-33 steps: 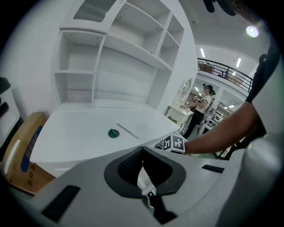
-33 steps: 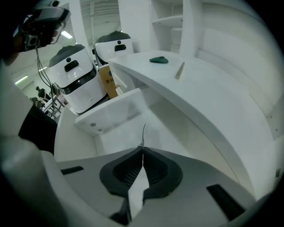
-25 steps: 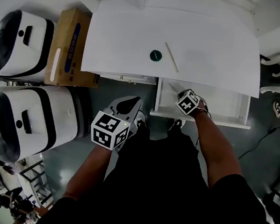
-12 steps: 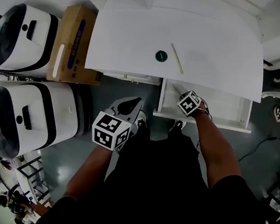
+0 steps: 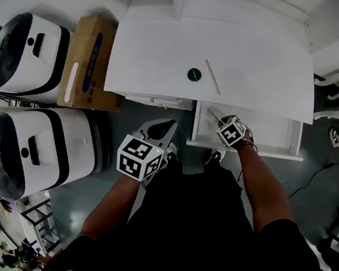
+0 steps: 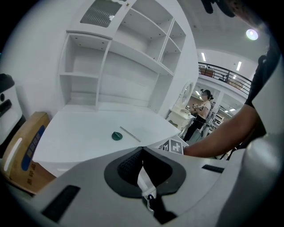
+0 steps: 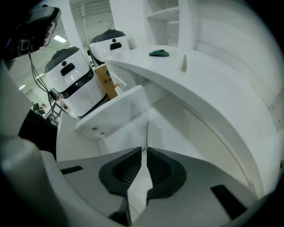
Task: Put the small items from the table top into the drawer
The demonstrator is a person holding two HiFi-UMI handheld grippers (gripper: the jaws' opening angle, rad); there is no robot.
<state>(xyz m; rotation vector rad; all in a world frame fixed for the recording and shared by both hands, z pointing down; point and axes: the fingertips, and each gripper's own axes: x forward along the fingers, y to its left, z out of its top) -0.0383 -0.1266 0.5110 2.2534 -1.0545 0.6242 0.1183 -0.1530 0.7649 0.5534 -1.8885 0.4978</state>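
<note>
1. A thin stick [image 7: 147,132] sits low inside the open drawer [image 7: 182,133] and runs straight ahead from the right gripper [image 7: 144,150]. Its fingers look closed on the stick's near end, so I judge it almost delivered but not released.
2. Well beyond those fingers, on the desk [image 5: 167,46], a second stick [image 5: 212,77] and a green disc [image 5: 193,74] remain.
3. The left gripper [image 6: 142,150] fingers are closed on nothing, short of the desk.

Left gripper [image 5: 169,124] slightly nearer table [image 5: 161,46]

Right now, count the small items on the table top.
2: a green disc near the front edge, and a thin stick lying diagonally just right of it. None seem hidden.
</note>
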